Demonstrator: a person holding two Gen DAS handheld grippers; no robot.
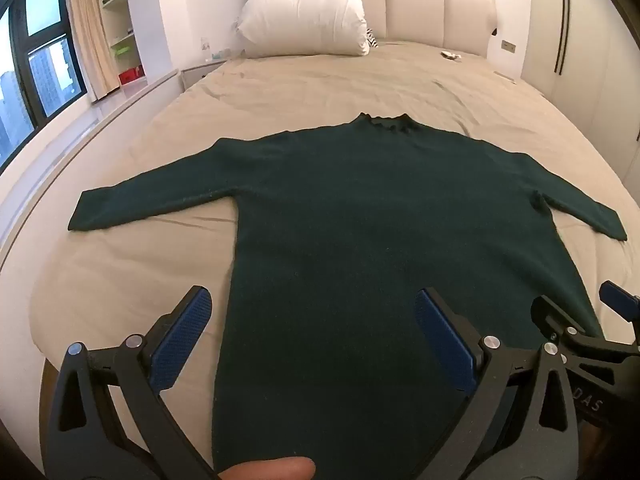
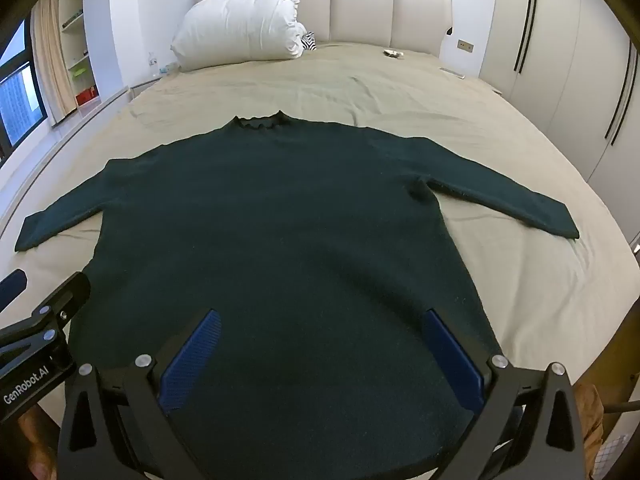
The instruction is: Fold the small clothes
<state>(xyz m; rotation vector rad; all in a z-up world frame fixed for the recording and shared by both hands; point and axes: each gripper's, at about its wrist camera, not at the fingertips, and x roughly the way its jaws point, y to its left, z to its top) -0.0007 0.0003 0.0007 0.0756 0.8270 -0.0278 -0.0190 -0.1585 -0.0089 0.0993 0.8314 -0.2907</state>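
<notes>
Dark green sweater is laid out flat on the bed, filling the middle of both frames. Knit looks fuzzy and plain, no print. Hem is at the bottom of the frame, and the little ruffled collar points toward the top. Both sleeves are spread out to the sides: left sleeve runs to the left edge area, right sleeve angles down to the right with a small pucker at the armpit. Body is pretty smooth, just faint ripples.

Left claw is released, blue pads wide apart, hovering over the lower part of the sweater near its left edge. Right claw is released too, spread over the hem area. Neither is gripping anything.

White pillow sits upper left against the headboard.
</notes>
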